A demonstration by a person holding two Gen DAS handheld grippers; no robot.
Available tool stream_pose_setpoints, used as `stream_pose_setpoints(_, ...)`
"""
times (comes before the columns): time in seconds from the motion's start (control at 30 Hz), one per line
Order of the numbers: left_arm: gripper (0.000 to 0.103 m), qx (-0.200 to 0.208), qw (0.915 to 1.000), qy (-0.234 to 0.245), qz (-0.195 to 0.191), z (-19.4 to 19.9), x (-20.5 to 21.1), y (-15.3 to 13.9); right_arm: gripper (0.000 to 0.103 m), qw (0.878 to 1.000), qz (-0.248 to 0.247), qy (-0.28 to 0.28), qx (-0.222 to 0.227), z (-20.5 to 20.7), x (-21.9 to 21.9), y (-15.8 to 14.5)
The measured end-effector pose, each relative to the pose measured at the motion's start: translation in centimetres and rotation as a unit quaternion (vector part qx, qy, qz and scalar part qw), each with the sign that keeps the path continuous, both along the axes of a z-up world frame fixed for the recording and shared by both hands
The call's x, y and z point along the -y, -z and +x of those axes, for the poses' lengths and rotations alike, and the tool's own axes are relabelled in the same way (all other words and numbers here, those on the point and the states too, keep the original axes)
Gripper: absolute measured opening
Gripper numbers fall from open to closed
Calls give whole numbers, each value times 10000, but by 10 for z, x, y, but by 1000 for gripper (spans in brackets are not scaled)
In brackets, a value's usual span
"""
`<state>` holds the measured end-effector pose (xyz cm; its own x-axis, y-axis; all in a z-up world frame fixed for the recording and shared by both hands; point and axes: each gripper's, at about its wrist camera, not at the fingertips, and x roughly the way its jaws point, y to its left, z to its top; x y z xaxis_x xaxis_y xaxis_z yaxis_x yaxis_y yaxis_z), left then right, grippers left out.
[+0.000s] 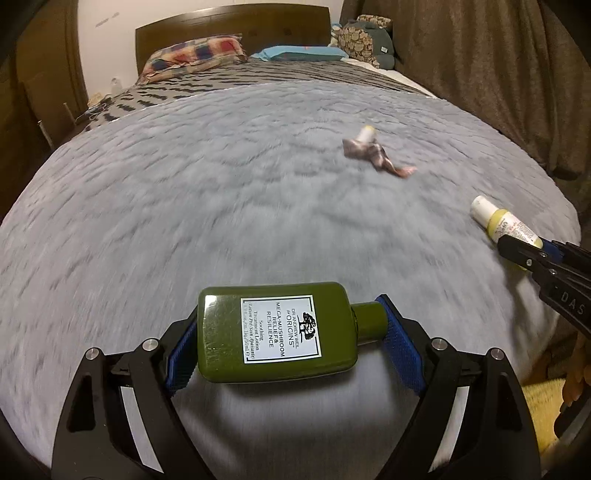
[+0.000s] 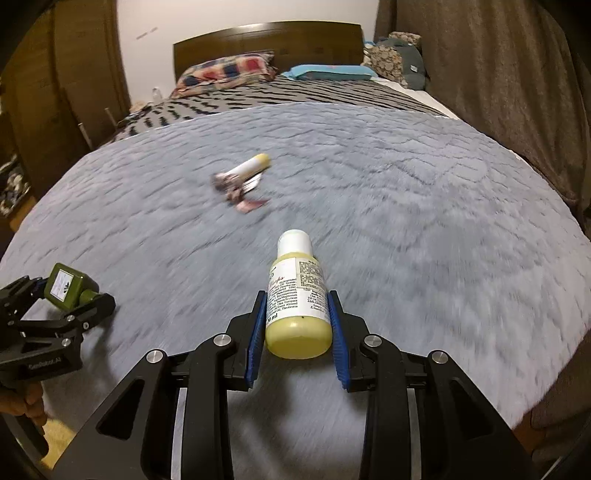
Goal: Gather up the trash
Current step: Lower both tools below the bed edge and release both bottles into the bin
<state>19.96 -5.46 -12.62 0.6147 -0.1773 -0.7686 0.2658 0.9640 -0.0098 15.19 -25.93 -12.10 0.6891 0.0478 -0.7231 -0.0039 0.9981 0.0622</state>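
Note:
My left gripper (image 1: 291, 332) is shut on a green lotion bottle (image 1: 273, 332), held sideways above the grey fluffy blanket (image 1: 184, 206); it also shows in the right wrist view (image 2: 68, 288). My right gripper (image 2: 297, 325) is shut on a small yellow bottle with a white cap (image 2: 297, 295), also seen at the right of the left wrist view (image 1: 498, 221). On the blanket farther off lie a crumpled wrapper (image 1: 376, 155) and a small white and yellow tube (image 1: 365, 133); both show in the right wrist view, the wrapper (image 2: 240, 192) against the tube (image 2: 249, 166).
The bed has a striped cover (image 1: 221, 81), pillows (image 1: 195, 51) and a wooden headboard (image 1: 236, 26) at the far end. A brown curtain (image 1: 498, 74) hangs along the right side. A wooden wardrobe (image 2: 55, 74) stands at the left.

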Motion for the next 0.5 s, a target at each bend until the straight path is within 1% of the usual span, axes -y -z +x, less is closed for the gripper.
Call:
stream_pose_setpoints(0.1,82,101,9999,-26,-74,-36,-10,-4,32,9998,24,-174,50,-31,-13,-1)
stream_pose_setpoints(0.27,82,219,9997,-61,-117,-88,-25,-5,32,9978,276,-598,0,-83,-33,7)
stream_pose_setpoints(0.37,82,188,9997,-110,-125,-114,-33,0,32,9967,339,-736,-49,-107,-43,13)
stream_pose_setpoints(0.5,82,48,9998,-164,-100,-146,-43,16,32,9953,409,-857,-172,-135,-51,23)
